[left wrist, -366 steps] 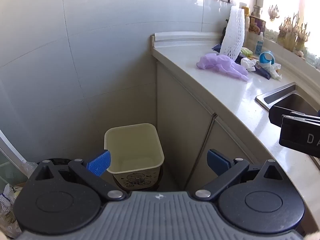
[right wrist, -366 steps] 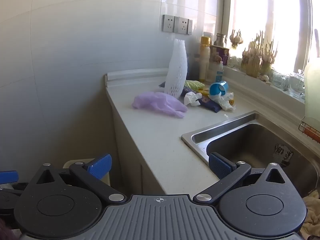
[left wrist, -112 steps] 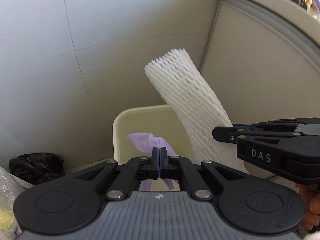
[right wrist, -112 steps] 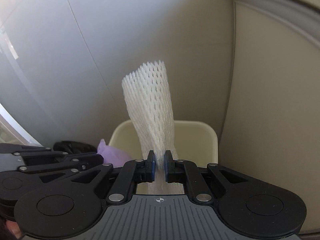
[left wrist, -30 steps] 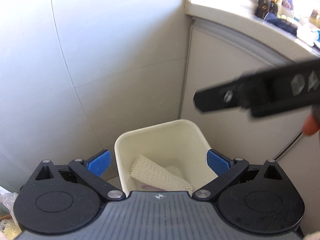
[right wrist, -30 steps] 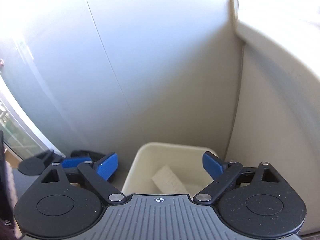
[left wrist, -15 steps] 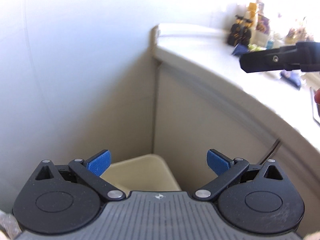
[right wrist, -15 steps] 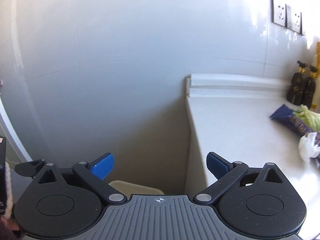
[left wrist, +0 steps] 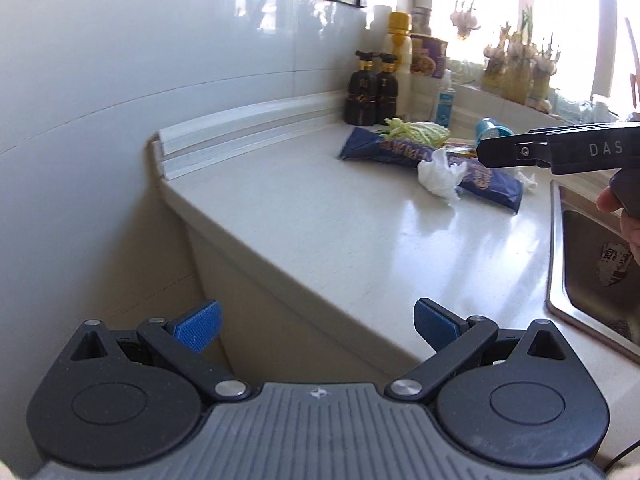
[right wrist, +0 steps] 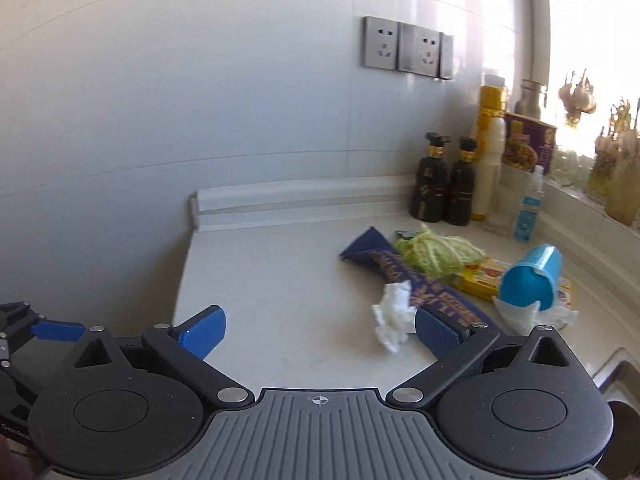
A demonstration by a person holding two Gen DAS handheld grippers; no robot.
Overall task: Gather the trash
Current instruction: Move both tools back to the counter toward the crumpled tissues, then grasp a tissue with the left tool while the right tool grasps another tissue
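Trash lies on the white counter (left wrist: 320,216): a crumpled white tissue (right wrist: 394,316) (left wrist: 440,174), a dark blue snack wrapper (right wrist: 420,280) (left wrist: 404,152), green shreds (right wrist: 436,252), a yellow packet (right wrist: 484,274) and a tipped blue cup (right wrist: 528,280) on more tissue. My right gripper (right wrist: 320,330) hangs open and empty over the counter, just short of the tissue. My left gripper (left wrist: 316,322) is open and empty at the counter's front edge. The right gripper's black body (left wrist: 560,150) crosses the left wrist view on the right. The bin is out of view.
Two black bottles (right wrist: 444,196), a yellow-capped bottle (right wrist: 490,160), a purple box (right wrist: 528,144) and a small spray bottle (right wrist: 528,208) stand along the back wall. A steel sink (left wrist: 592,248) lies right of the counter. Wall sockets (right wrist: 408,48) sit above.
Both grippers have risen and swung right from the bin up to the counter. The bin has dropped out of view and the trash pile on the counter has come into sight.
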